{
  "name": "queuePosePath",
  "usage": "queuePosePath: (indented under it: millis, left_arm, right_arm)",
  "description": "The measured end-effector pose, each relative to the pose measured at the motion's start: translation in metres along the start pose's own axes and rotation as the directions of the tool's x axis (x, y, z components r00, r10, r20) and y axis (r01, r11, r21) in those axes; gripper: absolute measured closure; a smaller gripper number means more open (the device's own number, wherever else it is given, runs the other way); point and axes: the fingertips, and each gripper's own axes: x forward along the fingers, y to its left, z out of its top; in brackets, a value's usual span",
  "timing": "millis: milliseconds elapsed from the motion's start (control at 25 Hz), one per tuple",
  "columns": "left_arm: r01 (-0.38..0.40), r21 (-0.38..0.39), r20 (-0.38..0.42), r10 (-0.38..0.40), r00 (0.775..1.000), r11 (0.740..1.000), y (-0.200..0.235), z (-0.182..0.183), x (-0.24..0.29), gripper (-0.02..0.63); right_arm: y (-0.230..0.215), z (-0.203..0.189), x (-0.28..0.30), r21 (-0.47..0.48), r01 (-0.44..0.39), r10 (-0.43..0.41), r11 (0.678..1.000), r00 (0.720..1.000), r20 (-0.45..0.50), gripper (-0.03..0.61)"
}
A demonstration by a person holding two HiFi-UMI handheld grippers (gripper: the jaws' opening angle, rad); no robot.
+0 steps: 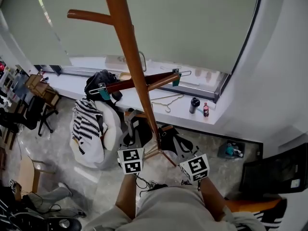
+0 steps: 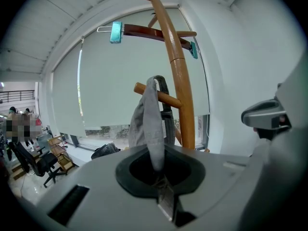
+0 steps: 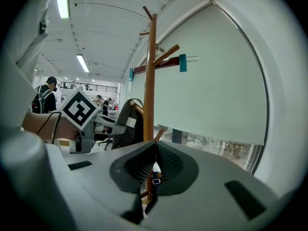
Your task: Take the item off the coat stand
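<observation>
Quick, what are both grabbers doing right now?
Left gripper: closed on the grey strap.
Right gripper: closed, holding nothing.

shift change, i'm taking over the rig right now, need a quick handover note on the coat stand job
Left tongs: shut on the grey fabric item, pinching its hanging lower end.
Right tongs: shut, nothing held, pointing towards the stand.
Things: the item hangs looped over a lower peg of the brown wooden coat stand.
Done: grip taken on the item.
Left: lift its loop up off the peg, then carry it clear of the stand.
</observation>
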Motion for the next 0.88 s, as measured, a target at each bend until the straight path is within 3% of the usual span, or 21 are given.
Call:
queuePosePath:
  millis: [560,880]
  left_arm:
    - [-0.029,0.011,0.019,0.029,0.999,1.000,0.031,0.010,-0.010,0.594]
    - [-0.082,-0.004,0.021,0.082,0.996,0.997,0.066,0.006,-0.024,0.594]
  right_arm:
    - [0.027,0.010,0.026,0.000,-0.047,0.047,0.999,0.999,0.017,0.574]
    - [0.056,0.017,0.054,-0.012,-0.118,0.118,0.993,0.993,0.030,0.574]
